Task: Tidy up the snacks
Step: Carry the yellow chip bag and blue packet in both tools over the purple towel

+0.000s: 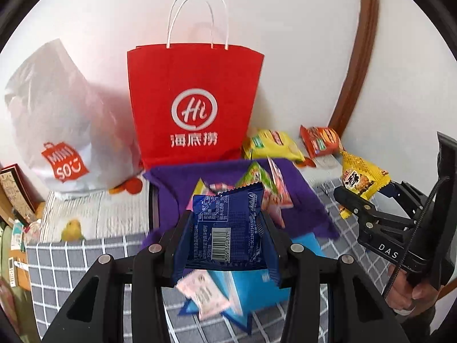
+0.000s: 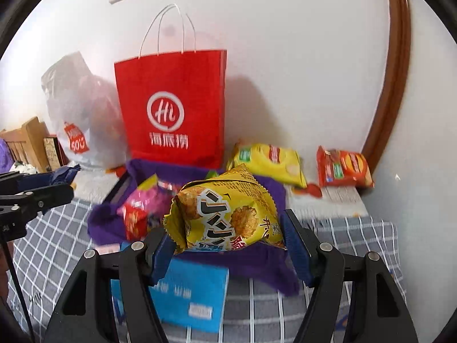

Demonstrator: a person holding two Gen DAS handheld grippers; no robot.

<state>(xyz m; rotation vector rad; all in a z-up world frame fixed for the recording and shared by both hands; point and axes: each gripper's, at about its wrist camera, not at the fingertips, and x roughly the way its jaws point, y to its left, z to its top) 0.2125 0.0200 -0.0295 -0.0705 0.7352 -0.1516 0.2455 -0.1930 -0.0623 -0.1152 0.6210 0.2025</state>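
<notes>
left hand-held gripper (image 1: 225,228): clamped on blue snack packet (image 1: 228,225), barcode side up, packet pinched between both pads, clear of the worktop.
right hand-held gripper (image 2: 228,228): closed on yellow snack packet (image 2: 228,214), puffy, jaws wide around it, held aloft.
step in hand: likely carrying both packets toward a drop spot; which spot cannot be told.
target guess: red paper bag (image 1: 194,100) straight ahead of both grippers, upright against the wall, top open.
doing it well: keep grips firm, lift above the bag rim before releasing, avoid snagging the white handles.
below grippers: purple cloth (image 1: 177,188) with loose snacks (image 1: 271,188), blue box (image 2: 188,294) nearer, on grey checked worktop (image 2: 357,234).
right of bag: yellow chip bag (image 2: 268,160), red biscuit pack (image 2: 342,168), beyond the right gripper, not yet sorted.
left of bag: white plastic bag (image 1: 57,120), unused.
risk: puffy yellow packet could slip.
</notes>
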